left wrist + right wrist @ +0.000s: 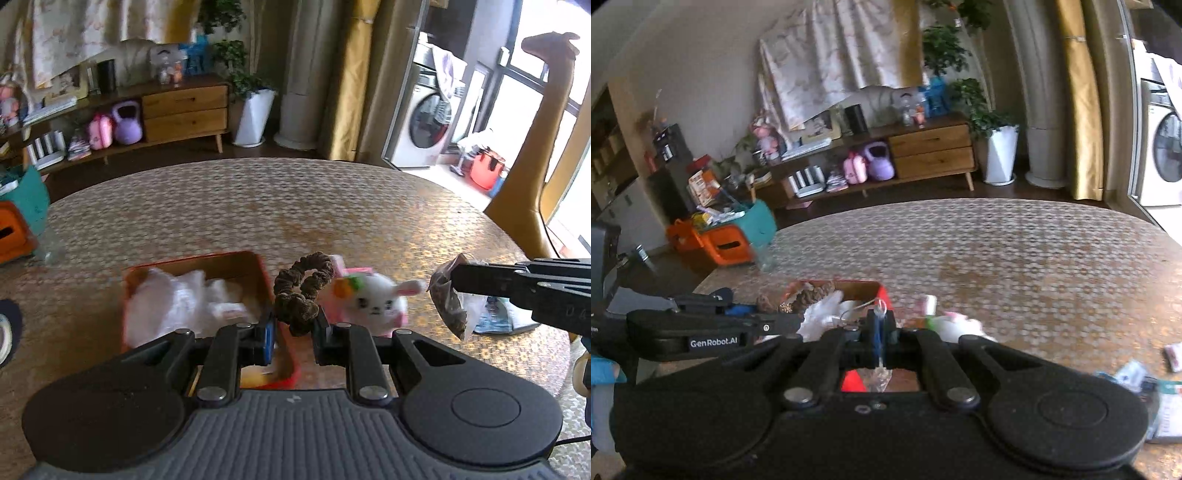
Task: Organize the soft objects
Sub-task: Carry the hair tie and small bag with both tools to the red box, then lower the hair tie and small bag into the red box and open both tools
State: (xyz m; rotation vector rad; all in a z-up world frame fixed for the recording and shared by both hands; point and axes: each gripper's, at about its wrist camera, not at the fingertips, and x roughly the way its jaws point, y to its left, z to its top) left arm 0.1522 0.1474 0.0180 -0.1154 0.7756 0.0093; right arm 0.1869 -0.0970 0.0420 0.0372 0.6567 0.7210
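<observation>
My left gripper is shut on a brown scrunchie, which stands up between its fingertips just right of an orange-red box. The box holds crumpled white soft items. A white bunny plush lies on a pink item beside the box. My right gripper comes in from the right, shut on a small clear bag of brown material. In the right wrist view, my right gripper is pinched shut on the bag's plastic, near the box, with the left gripper and scrunchie at left.
The round patterned table stretches far ahead. Flat packets lie at the near right edge. A yellow chair stands at the right. An orange stool and a teal bin sit on the floor at left.
</observation>
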